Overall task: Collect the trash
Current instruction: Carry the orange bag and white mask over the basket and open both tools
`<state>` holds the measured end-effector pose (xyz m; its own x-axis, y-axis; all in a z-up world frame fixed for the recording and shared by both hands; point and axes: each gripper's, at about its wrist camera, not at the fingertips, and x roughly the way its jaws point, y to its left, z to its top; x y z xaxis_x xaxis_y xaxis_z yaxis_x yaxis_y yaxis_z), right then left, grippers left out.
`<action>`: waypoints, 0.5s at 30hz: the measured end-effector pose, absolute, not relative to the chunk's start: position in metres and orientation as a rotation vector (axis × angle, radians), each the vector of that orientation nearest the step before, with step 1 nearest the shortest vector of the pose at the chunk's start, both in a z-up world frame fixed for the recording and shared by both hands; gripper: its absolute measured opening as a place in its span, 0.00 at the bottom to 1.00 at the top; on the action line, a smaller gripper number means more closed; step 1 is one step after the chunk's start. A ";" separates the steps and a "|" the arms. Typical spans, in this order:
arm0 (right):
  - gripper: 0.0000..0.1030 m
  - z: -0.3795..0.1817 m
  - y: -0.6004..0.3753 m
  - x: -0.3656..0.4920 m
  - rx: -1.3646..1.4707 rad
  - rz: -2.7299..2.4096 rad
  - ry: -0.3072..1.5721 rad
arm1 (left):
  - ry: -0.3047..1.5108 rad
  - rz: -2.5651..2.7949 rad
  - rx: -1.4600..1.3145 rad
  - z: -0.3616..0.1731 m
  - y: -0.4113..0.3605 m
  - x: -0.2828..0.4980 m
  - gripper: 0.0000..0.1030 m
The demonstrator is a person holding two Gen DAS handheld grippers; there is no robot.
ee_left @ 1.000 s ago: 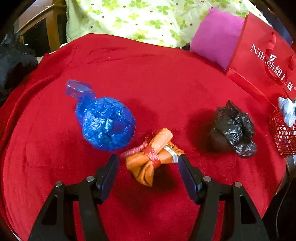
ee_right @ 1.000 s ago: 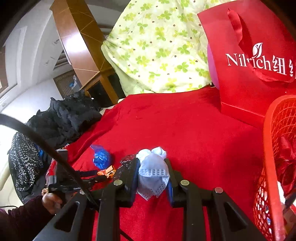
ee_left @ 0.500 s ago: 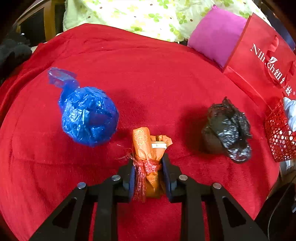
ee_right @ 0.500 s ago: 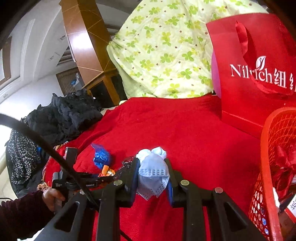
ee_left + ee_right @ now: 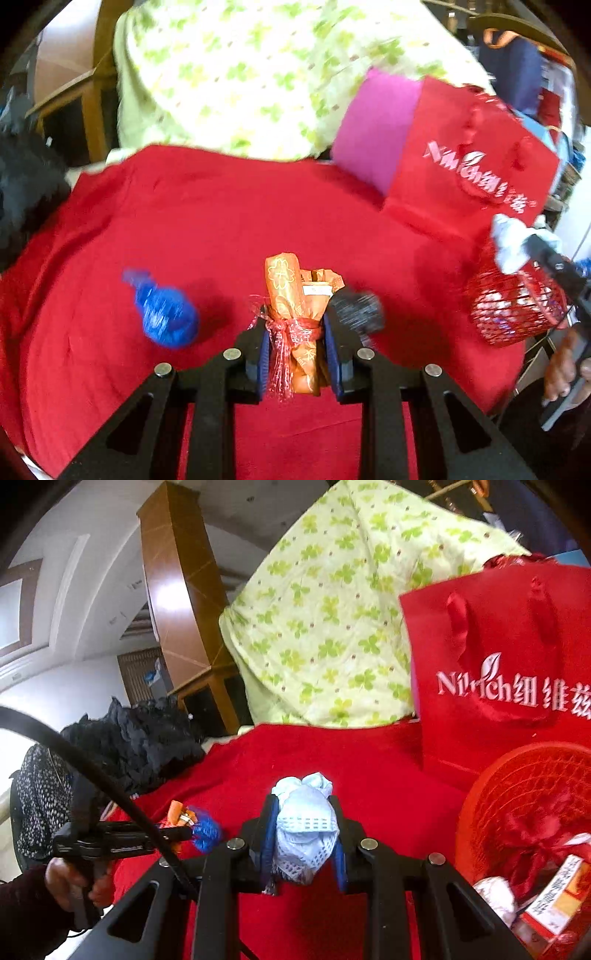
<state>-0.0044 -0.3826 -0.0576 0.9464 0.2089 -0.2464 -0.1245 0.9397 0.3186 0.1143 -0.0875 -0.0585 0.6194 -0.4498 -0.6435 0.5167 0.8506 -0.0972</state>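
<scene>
My left gripper (image 5: 295,332) is shut on an orange wrapper bundle (image 5: 293,306) tied with red ribbon, held above the red blanket (image 5: 221,221). A blue plastic bag ball (image 5: 166,317) lies to its left and a black bag ball (image 5: 356,312) just right, both blurred. My right gripper (image 5: 301,808) is shut on a white-blue crumpled cloth (image 5: 304,834), close to the left of the red mesh basket (image 5: 524,775), which holds several scraps. In the left wrist view the basket (image 5: 513,314) sits at the blanket's right edge with the right gripper over it.
A red Nilrich paper bag (image 5: 469,166) and a pink cushion (image 5: 373,125) stand behind the basket. A green-patterned quilt (image 5: 258,74) is piled at the back. Black clothing (image 5: 129,734) lies at the left, by wooden furniture (image 5: 177,602).
My left gripper closed on the orange bundle and lifted it off the blanket, tilting the view up. My right gripper still holds the cloth and has moved nearer the basket.
</scene>
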 end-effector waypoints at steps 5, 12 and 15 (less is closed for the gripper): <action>0.26 -0.052 -0.396 -0.015 0.326 0.155 0.247 | 0.649 -0.608 0.131 -0.038 -0.125 0.101 0.27; 0.26 -0.046 -0.412 -0.026 0.353 0.134 0.210 | 0.621 -0.656 0.151 -0.022 -0.158 0.084 0.27; 0.26 -0.043 -0.418 -0.031 0.367 0.129 0.193 | 0.626 -0.673 0.159 -0.021 -0.169 0.082 0.27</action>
